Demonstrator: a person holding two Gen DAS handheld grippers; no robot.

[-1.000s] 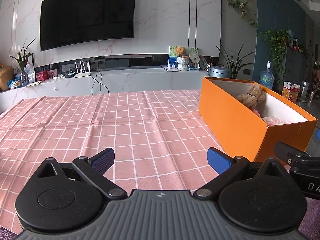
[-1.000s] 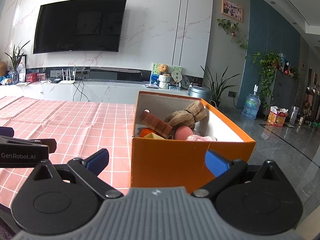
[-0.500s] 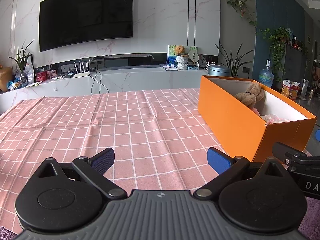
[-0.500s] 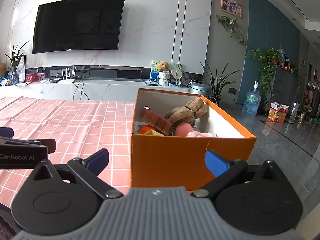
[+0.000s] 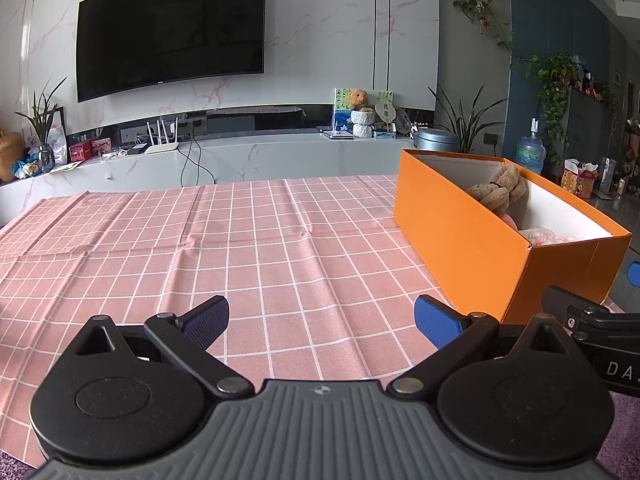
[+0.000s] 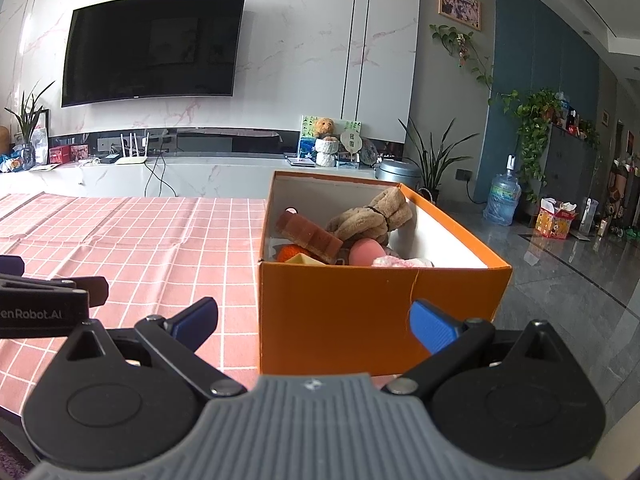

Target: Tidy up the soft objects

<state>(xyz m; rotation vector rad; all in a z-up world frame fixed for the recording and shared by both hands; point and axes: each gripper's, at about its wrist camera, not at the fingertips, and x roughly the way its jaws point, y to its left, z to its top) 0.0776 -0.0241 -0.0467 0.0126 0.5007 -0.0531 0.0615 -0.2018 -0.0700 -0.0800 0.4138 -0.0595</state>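
An orange box stands on the pink checked tablecloth at the table's right end; it also shows in the left wrist view. Inside lie a brown plush toy, a brown block toy, a pink round toy, an orange toy and a pale pink fluffy one. My right gripper is open and empty, just in front of the box's near wall. My left gripper is open and empty, low over the cloth to the left of the box.
A low white TV console with a router, plants and a small teddy stands behind the table, under a wall TV. To the right are a grey tiled floor, a water bottle and potted plants.
Both grippers have drifted slightly back and down from the box. Both stay open and empty; the toys in the box have not moved.
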